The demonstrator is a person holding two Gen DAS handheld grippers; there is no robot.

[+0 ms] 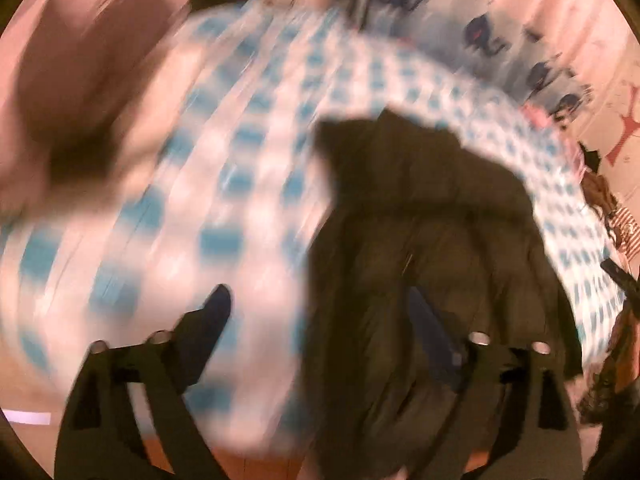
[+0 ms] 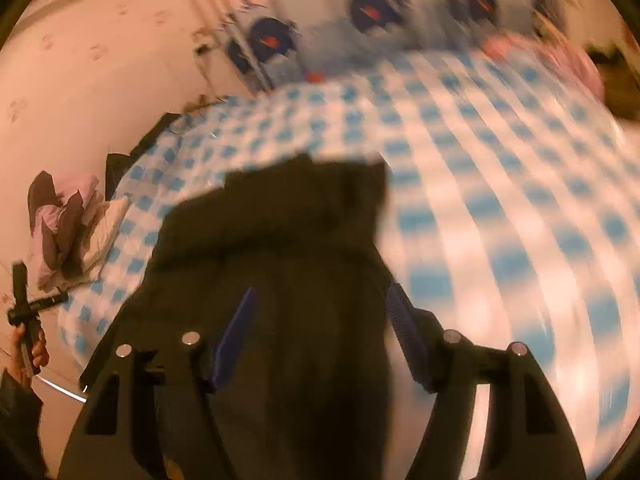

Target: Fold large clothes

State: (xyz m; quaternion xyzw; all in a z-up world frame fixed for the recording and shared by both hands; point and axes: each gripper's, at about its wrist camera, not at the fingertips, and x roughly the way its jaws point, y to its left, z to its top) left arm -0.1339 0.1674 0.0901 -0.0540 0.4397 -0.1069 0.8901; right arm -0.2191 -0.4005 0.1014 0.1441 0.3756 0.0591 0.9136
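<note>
Jaws, left: left gripper [image 1: 326, 312] stands wide apart, nothing pressed between its blue pads; one finger shows over the checked cover, the other over the dark cloth.
Jaws, right: right gripper [image 2: 320, 320] is parted too, the dark cloth lying below the gap but not pinched.
Garment: dark, bulky padded jacket [image 2: 280, 240] lies on the bed, folded into a rough upright block, its far edge thick and rounded.
Handling: judged soft and puffy, with some weight; likely springy, so a fold may creep open once let go. The shell looks smooth and could slide between the pads.
Where to take hold: best at a doubled edge or corner, one gripper to each side, pinching through both layers.
Bed: blue-and-white checked bed cover [image 1: 248, 140] spreads under and around the jacket; loose enough to be caught up with a low pinch.
Around: printed pillows [image 2: 320, 32] at the far end, a crumpled pile of pink and brown clothes [image 2: 68, 224] off the bed's side, well apart.
In the way: nothing lies on the jacket; both views are blurred, so fine detail is unclear.
</note>
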